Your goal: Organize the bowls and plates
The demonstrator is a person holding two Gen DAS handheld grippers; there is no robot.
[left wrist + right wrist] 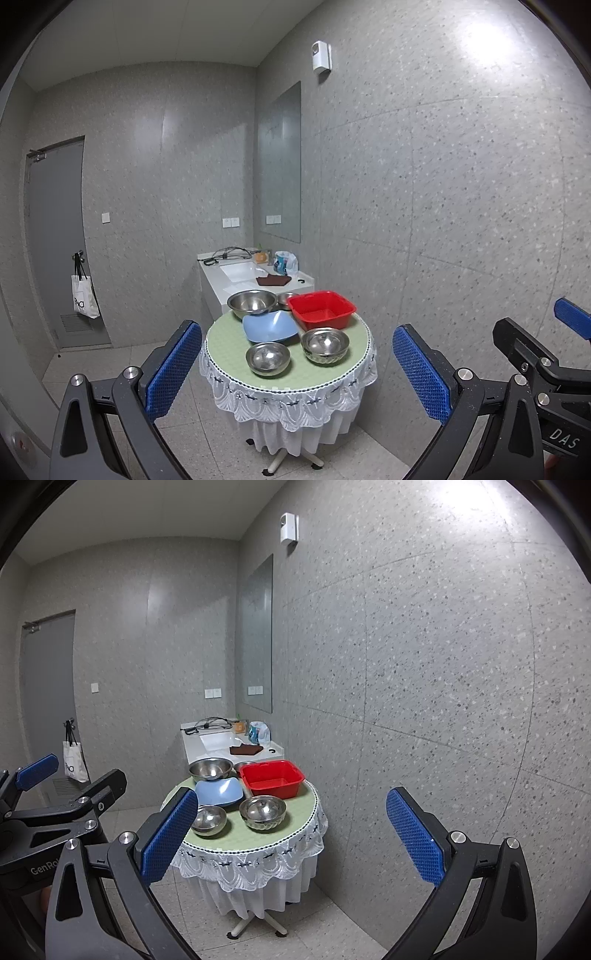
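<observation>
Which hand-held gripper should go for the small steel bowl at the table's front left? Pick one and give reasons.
Left, though only by a little. The small steel bowl sits nearly centred between the open left hand-held gripper fingers. For the right hand-held gripper, also open, the bowl lies off to its left. Both are well short of the table.

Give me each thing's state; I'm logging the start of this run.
left tool: open, empty
right tool: open, empty
red basin: upright, empty
blue dish: tilted against large steel bowl
two small steel bowls: upright, apart
door: closed
</observation>
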